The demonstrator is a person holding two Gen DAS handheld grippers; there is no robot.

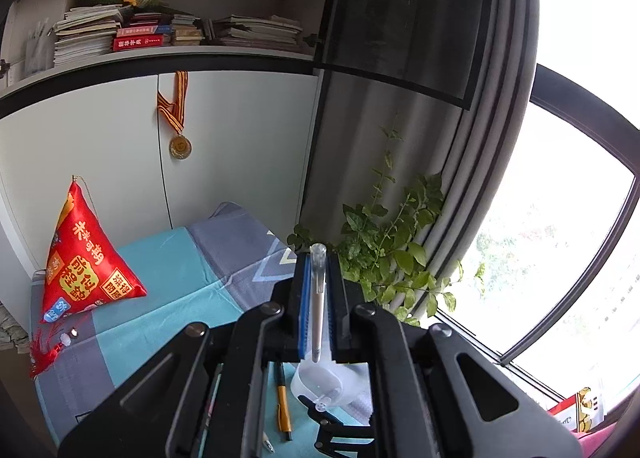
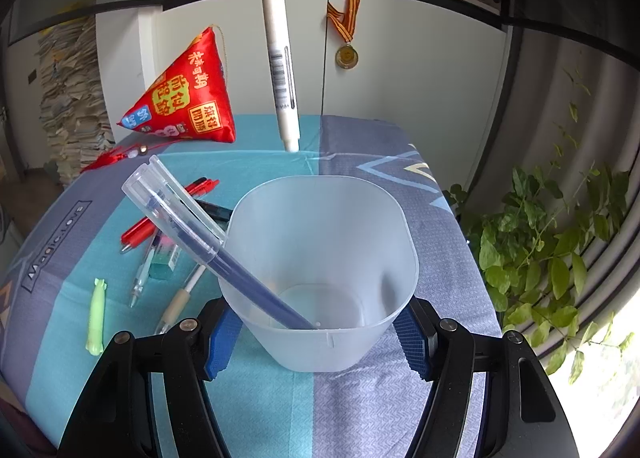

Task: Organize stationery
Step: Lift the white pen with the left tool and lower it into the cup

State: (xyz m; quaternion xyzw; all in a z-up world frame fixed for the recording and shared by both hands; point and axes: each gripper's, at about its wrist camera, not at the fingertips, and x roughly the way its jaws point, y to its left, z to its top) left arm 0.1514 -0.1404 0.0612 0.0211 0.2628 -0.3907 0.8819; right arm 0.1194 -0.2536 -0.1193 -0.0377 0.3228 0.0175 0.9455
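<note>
Bookshelves run above white cabinet doors where a medal point(image 2: 347, 55) hangs on a striped ribbon, and below them a worktop point(image 2: 256, 390) lies under a cloth of teal and grey-blue panels. A red pyramid-shaped pouch point(image 2: 182, 95) sits at the far left of the cloth, and a leafy plant point(image 2: 536, 242) stands off the right edge by the window. The right gripper point(image 2: 320, 334) has its jaws spread wide around a translucent plastic cup point(image 2: 320, 270), their blue pads pressed against its two sides near the base. A clear-capped blue pen point(image 2: 216, 238) leans inside the cup, its cap sticking out over the left rim. The left gripper point(image 1: 319, 298) has its jaws closed tight on a white pen point(image 1: 319, 306), gripped lengthwise between the blue pads with its clear end poking out past the tips. Seen from the right wrist, that white pen hangs in the air above and behind the cup, tip pointing down. Left of the cup, loose on the cloth, lie a red pen point(image 2: 160, 217), a few other pens, a small green eraser point(image 2: 164, 262) and a pale green clip-like piece point(image 2: 96, 318).
</note>
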